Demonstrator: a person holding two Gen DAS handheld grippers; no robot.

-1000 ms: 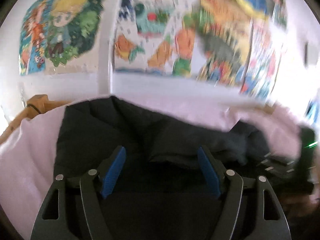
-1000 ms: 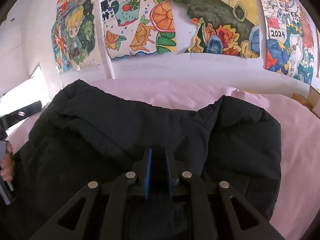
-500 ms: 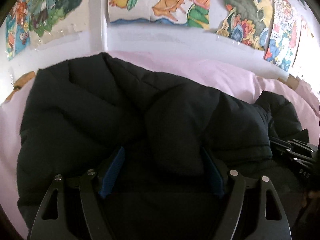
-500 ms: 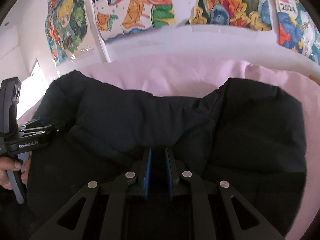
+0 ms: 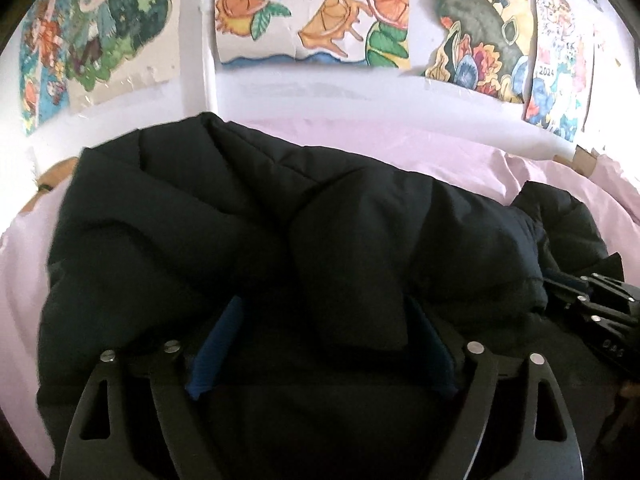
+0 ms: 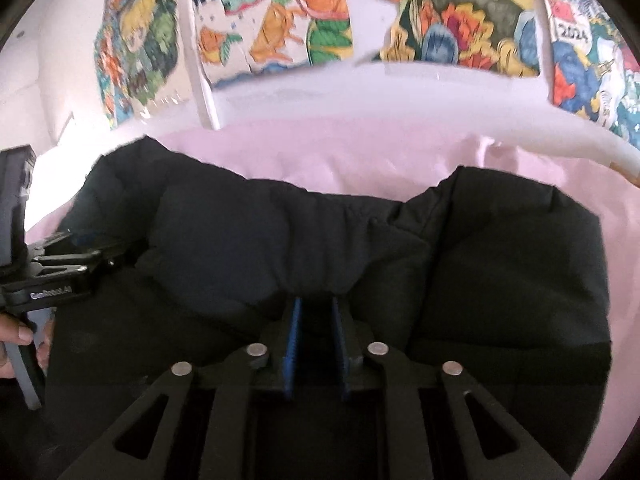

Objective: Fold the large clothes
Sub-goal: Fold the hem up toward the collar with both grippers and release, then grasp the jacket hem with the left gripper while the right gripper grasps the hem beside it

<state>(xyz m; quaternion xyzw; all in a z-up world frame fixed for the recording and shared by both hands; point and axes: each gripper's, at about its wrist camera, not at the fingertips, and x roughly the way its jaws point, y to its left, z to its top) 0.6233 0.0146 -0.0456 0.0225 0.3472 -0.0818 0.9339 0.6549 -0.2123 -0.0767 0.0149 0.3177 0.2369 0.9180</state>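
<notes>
A black puffer jacket point(image 5: 248, 240) lies bunched on a pink sheet point(image 6: 360, 160) that covers the bed. Bare pink shows beyond the jacket's far edge up to the white wall point(image 6: 328, 92) hung with drawings point(image 5: 316, 12), and more runs down the jacket's right edge in the right wrist view. The left gripper point(image 5: 320, 344) tilts down over the jacket, its jaws wide and opening, a padded fold lying loose between the blue pads point(image 5: 216, 344). The right gripper point(image 6: 316, 344) also tilts down, its jaws narrowly apart and opening, dark fabric bulging at their tips; whether they pinch it I cannot tell. A hand point(image 6: 16, 340) grips the left gripper's handle at that view's left edge
</notes>
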